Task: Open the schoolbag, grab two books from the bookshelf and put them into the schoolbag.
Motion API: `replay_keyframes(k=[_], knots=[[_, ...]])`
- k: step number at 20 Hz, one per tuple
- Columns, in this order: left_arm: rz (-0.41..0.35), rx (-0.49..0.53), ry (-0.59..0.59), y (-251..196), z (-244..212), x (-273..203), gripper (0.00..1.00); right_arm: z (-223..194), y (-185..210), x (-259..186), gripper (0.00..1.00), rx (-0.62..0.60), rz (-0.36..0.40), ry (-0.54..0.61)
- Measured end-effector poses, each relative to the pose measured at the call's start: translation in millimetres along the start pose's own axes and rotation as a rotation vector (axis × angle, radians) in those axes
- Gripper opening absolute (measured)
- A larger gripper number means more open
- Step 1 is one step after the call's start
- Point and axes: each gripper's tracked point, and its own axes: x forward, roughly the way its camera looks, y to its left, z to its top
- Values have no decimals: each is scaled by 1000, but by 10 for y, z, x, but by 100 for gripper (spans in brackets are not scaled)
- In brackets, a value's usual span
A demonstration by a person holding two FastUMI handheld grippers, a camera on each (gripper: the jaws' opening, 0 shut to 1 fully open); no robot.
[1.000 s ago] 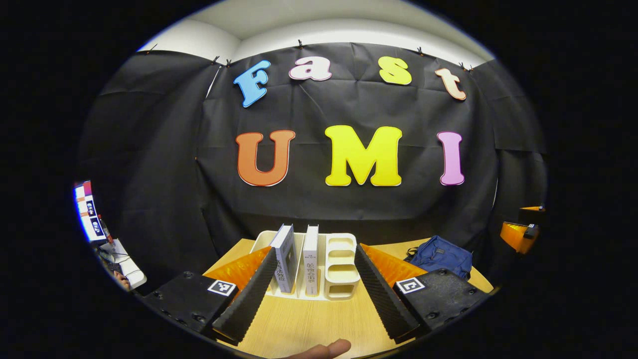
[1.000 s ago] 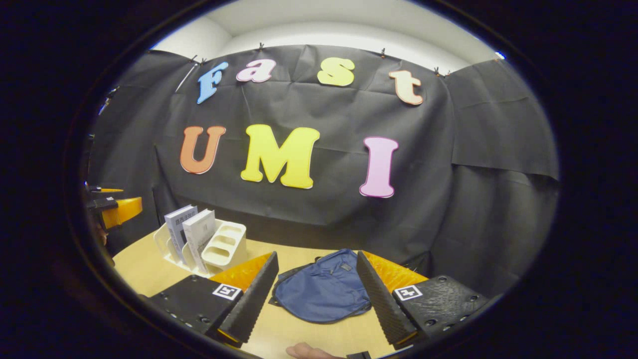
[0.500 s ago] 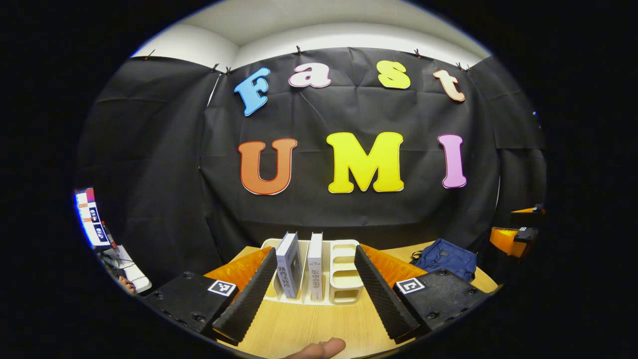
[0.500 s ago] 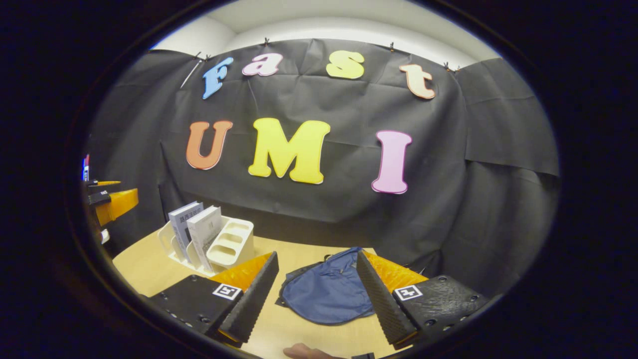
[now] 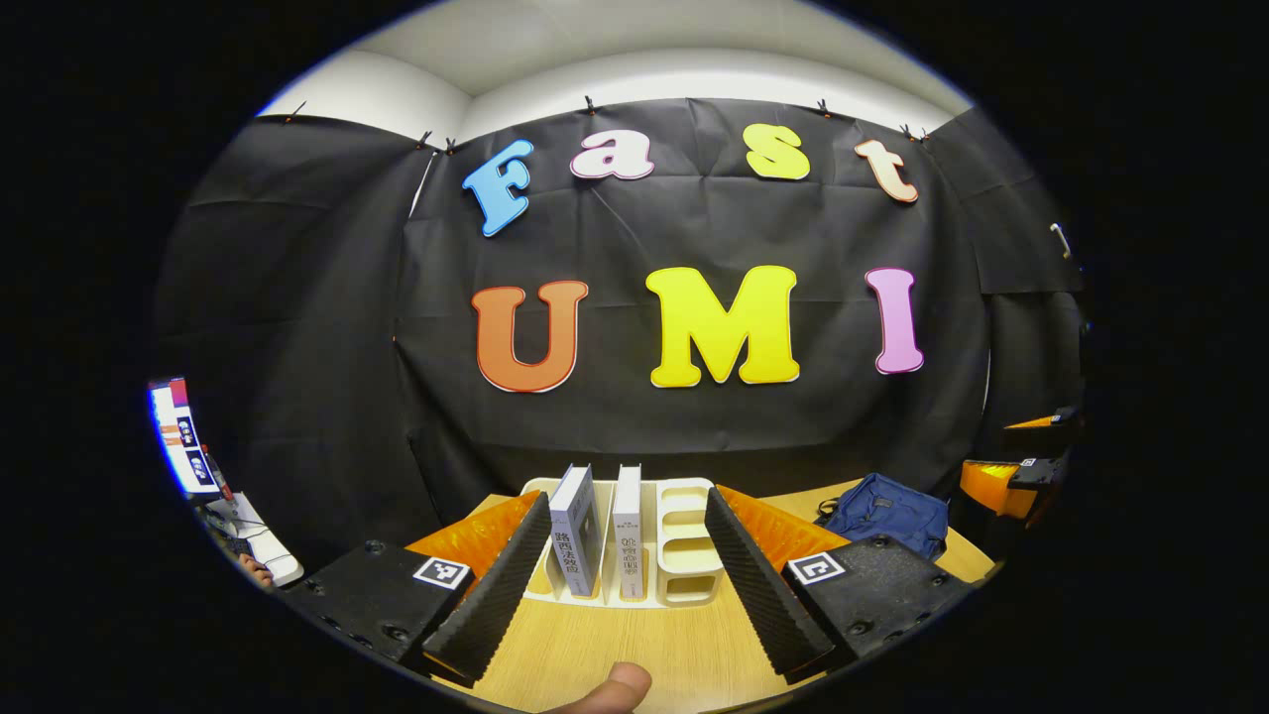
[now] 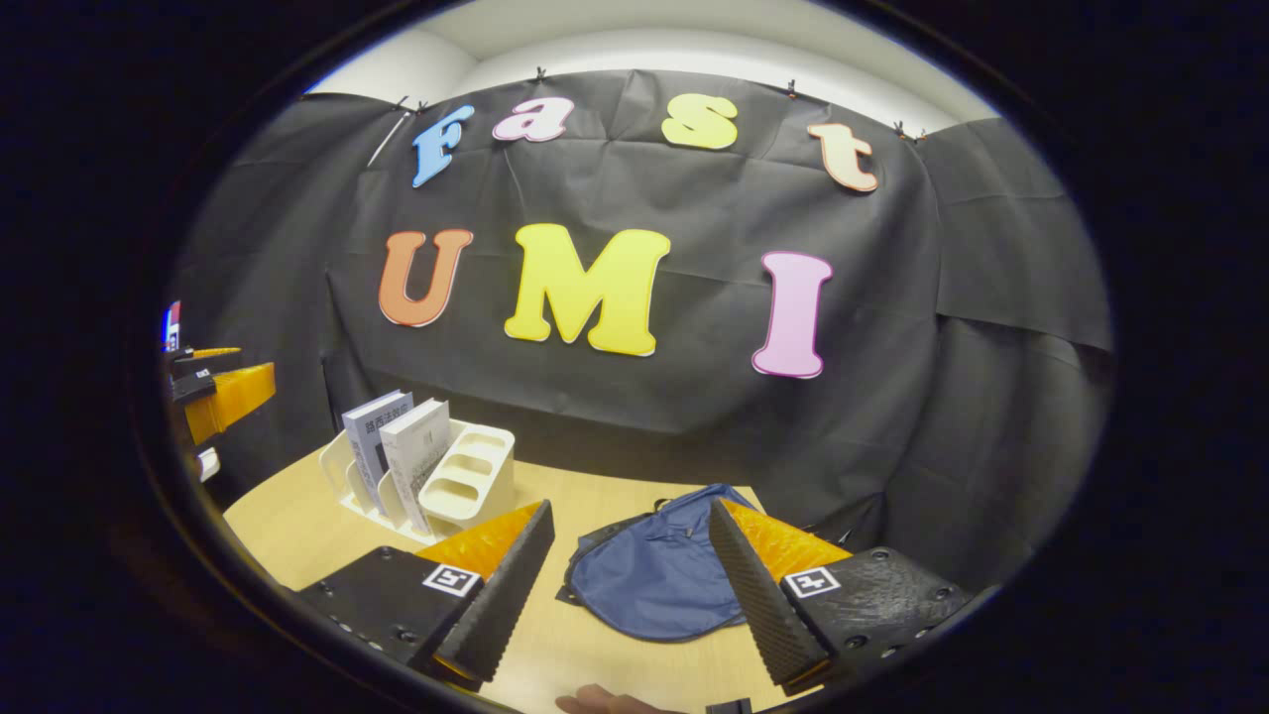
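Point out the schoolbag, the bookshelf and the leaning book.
blue schoolbag (image 6: 649, 585), right gripper view, middle of its front panel.
white bookshelf (image 5: 684, 550), left gripper view, its empty compartments.
leaning grey book (image 5: 575, 540), left gripper view, its spine.

Both books (image 5: 595, 531) standing in the rack (image 5: 684, 535) carry printed spine characters, too small to read surely. Each tool's fingers bear a square black-and-white marker (image 5: 440, 572).

Bare table (image 6: 297, 516) between bookshelf (image 6: 466, 486) and schoolbag (image 6: 654, 585)
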Motion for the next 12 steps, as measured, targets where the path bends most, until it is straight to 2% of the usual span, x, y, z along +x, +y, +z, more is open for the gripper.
replay_keyframes(k=[4, 5, 6, 12], knots=[[0, -3, 4, 6, -13, -9, 100, -18, -5, -1, 98, -1, 0, 6], [4, -3, 0, 20, -4, -5, 100, -22, -13, -6, 95, -1, -2, 8], [6, -4, -1, 26, -14, -19, 100, -35, -22, -11, 98, -3, -4, 8], [-4, -24, -4, -16, -2, -37, 100, -49, -42, 2, 95, -5, -10, 10]])
